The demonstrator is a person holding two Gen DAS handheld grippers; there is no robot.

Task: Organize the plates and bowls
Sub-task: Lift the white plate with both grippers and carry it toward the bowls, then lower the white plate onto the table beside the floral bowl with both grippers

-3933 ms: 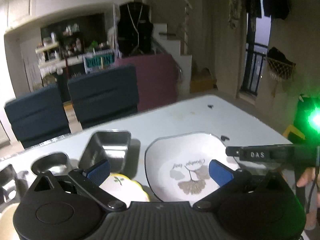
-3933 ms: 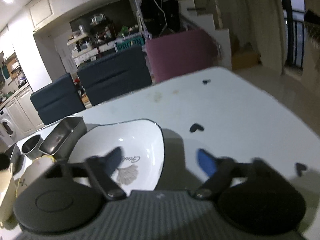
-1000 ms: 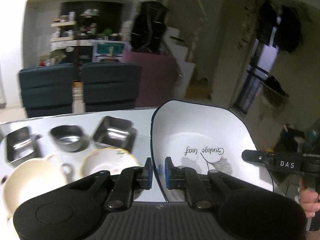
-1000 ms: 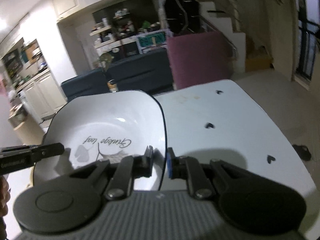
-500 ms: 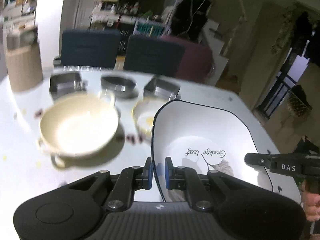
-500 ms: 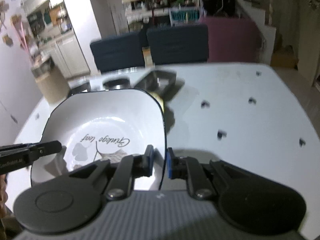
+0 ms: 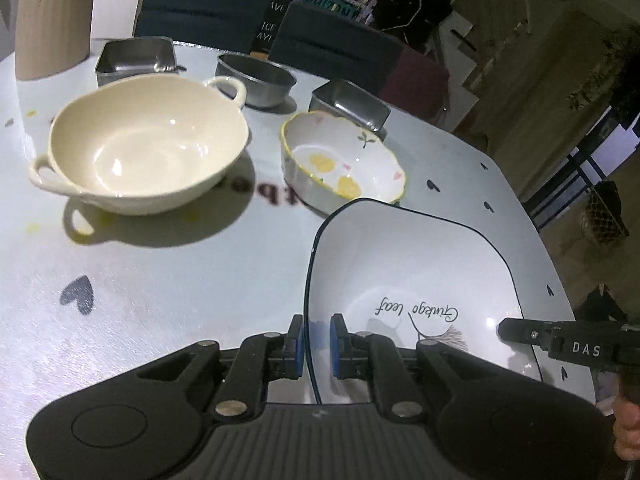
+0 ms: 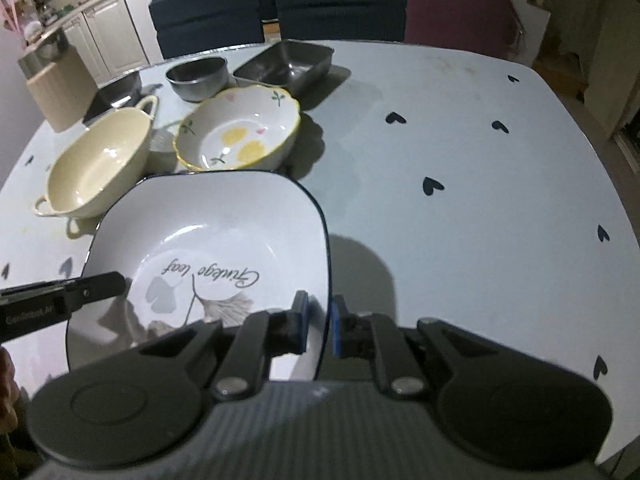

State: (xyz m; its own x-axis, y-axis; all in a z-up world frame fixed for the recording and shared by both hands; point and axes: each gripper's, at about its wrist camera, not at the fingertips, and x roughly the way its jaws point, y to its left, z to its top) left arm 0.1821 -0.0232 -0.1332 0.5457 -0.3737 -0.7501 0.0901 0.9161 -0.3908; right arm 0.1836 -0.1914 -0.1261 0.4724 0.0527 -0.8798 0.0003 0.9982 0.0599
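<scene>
Both grippers, left (image 7: 316, 342) and right (image 8: 318, 330), are pinching opposite rims of the plate (image 7: 412, 272), now carrying it lifted toward the bowls (image 7: 148, 152), nearing stacking.

Right tongs (image 8: 318, 330) clamped on ginkgo-leaf plate (image 8: 208, 240) rim above heart-print table (image 8: 460, 152)

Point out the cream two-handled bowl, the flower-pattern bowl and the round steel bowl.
cream two-handled bowl (image 7: 148, 152), left wrist view, inner wall.
flower-pattern bowl (image 7: 340, 164), left wrist view, inside bottom.
round steel bowl (image 8: 198, 76), right wrist view, outer side.
</scene>
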